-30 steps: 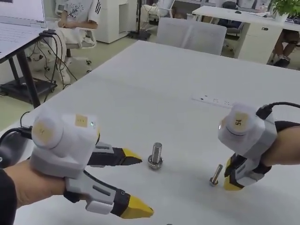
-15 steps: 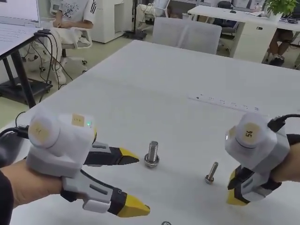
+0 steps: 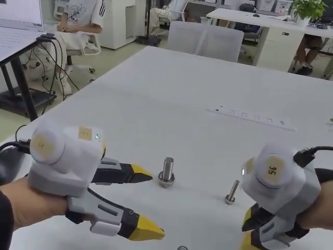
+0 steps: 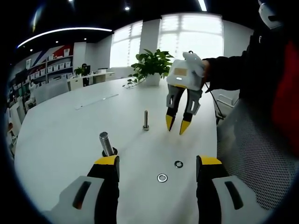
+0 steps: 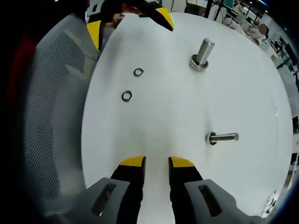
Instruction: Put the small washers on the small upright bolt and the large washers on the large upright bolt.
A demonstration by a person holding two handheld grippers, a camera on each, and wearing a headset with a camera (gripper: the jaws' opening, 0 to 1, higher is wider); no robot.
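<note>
Nearby — washers (image 5: 126,96), bolts (image 3: 166,172), power strip (image 3: 250,115); left gripper (image 3: 155,205) jaws wide, right gripper's (image 5: 156,162) barely apart.

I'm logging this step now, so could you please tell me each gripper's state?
Left gripper: open wide, holding nothing.
Right gripper: open by a narrow gap, holding nothing.

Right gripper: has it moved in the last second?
Yes. The right gripper has pulled back toward the person, away from the small bolt. Earlier its tips were right beside that bolt.
</note>
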